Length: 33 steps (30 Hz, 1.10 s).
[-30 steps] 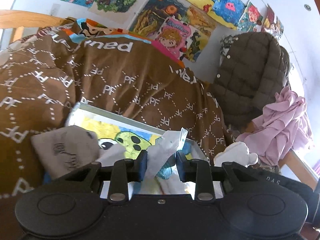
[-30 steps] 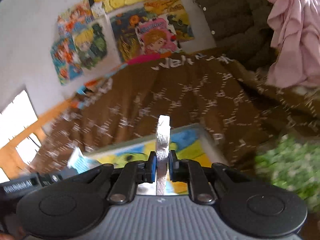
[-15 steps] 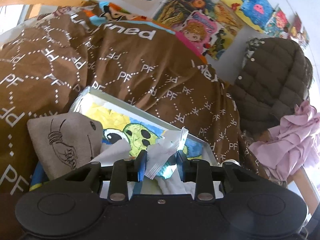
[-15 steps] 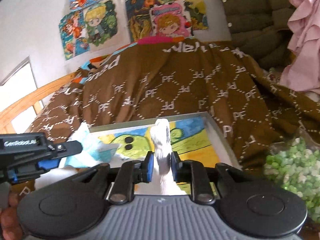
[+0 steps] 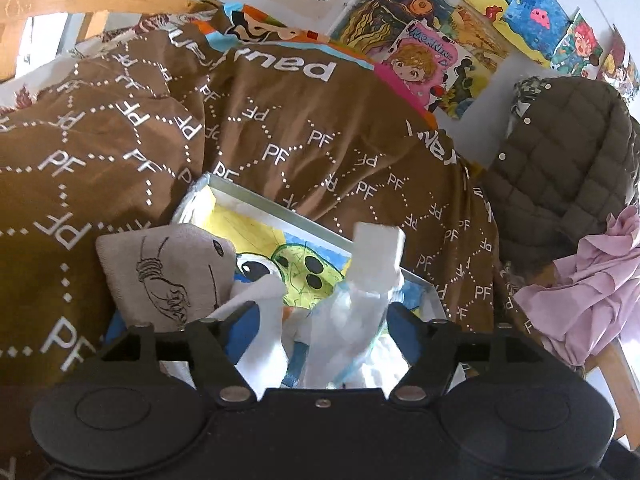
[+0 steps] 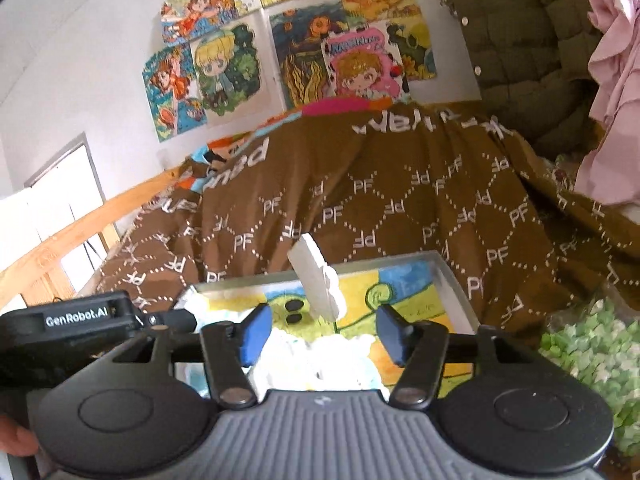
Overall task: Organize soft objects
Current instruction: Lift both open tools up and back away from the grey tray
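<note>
While both grippers stood wide apart, the left gripper [image 5: 322, 320] and right gripper [image 6: 318, 334] held nothing; the white diaper [image 5: 352, 320] lay inside the tray [image 6: 452, 280], near its front edge. Release step judged complete; next calls for withdrawal.

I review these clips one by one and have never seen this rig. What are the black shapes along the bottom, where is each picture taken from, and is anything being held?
Each picture comes from a camera on a hand-held two-finger gripper, looking forward along its fingers; the black shape below is the gripper body. The left gripper and the right gripper both stand open. A white soft piece sits between the right fingers without visible contact, so nothing looks held. Beneath lies a shallow tray with a cartoon picture, resting on a brown blanket. White cloths are piled in the tray, with a grey pouch at its left edge.
</note>
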### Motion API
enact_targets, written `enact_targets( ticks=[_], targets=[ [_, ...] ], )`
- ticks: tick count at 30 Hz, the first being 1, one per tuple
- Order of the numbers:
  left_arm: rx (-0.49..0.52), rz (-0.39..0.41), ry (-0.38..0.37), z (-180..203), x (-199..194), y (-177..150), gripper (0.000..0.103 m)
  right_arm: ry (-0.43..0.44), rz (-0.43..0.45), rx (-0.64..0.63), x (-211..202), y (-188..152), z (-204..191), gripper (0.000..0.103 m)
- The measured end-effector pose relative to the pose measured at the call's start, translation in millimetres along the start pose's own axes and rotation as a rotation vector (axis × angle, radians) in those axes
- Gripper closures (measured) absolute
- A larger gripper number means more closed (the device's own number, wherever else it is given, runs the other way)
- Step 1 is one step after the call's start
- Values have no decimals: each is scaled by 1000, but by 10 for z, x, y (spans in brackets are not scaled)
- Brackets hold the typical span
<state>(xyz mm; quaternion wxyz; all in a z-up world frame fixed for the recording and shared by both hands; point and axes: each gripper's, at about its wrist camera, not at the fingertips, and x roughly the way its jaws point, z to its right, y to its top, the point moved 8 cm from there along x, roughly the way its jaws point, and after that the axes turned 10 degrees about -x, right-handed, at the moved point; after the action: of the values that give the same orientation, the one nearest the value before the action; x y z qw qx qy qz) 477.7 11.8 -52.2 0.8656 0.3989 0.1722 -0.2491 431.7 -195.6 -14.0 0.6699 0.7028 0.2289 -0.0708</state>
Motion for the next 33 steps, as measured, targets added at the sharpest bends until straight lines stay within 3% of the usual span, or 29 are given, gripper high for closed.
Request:
enact_targets(
  ticks=[11, 15, 18, 25, 33],
  targets=[
    [52, 74, 3, 222, -514, -58, 9, -15, 115, -13, -644, 223, 63, 12],
    [115, 149, -5, 360, -848, -90, 1, -24, 177, -54, -931, 300, 19, 5],
    [164, 205, -20, 475, -1120, -136, 1, -34, 218, -93, -1139, 346, -21, 1],
    [278, 316, -44, 714, -1719, -335, 1, -48, 270, -113, -1584, 323, -36, 0],
    [295, 381, -56, 738, -2260, -618, 1, -53, 271, -74, -2037, 78, 35, 0]
  ],
)
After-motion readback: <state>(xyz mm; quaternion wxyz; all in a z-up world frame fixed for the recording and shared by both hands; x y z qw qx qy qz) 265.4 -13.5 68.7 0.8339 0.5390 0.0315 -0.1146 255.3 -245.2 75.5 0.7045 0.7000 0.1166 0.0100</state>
